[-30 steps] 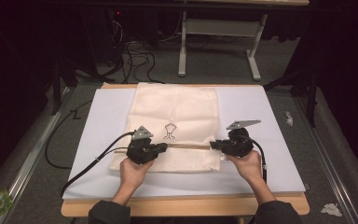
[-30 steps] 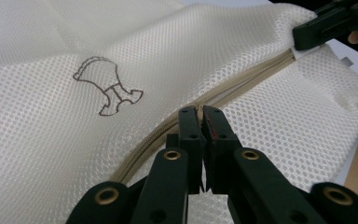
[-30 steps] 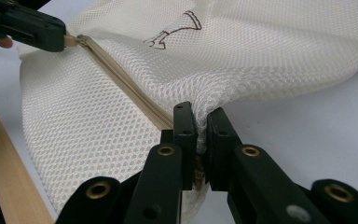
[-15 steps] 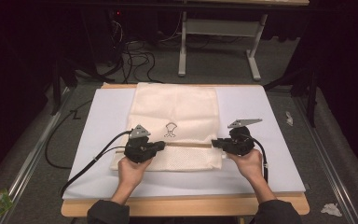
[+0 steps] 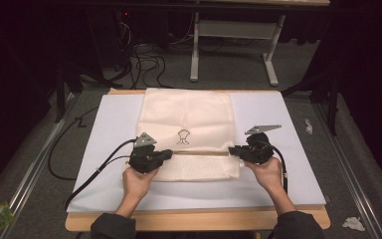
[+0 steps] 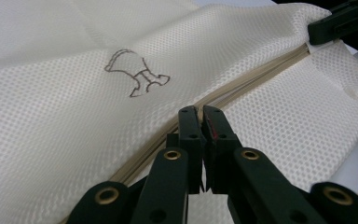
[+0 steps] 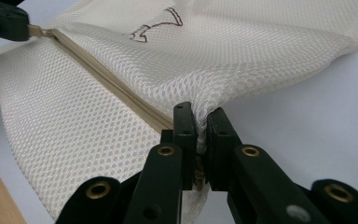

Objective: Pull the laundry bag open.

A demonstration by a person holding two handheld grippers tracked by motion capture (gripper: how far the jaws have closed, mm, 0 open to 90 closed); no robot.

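A cream mesh bag (image 5: 186, 117) lies flat on a white mat, with a small dark outline drawing (image 5: 183, 136) printed on it. A tan zipper (image 5: 201, 153) runs across its near part. My left gripper (image 5: 170, 153) is at the zipper's left end, shut on the zipper pull; in the left gripper view its jaws (image 6: 200, 114) are together over the zipper line (image 6: 261, 74). My right gripper (image 5: 231, 151) pinches the bag's right edge by the zipper's end, and bunched mesh (image 7: 200, 100) rises between its jaws (image 7: 199, 114). In the right gripper view, the other gripper (image 7: 25, 25) holds a tan tab.
The white mat (image 5: 288, 179) covers a wooden table (image 5: 199, 219), with bare mat on both sides of the bag. The left gripper's black cable (image 5: 89, 172) trails off to the left. A metal table frame (image 5: 234, 35) stands on the floor beyond.
My left gripper has slid slightly to the left along the zipper line. The right gripper has stayed nearly still on the bag's edge.
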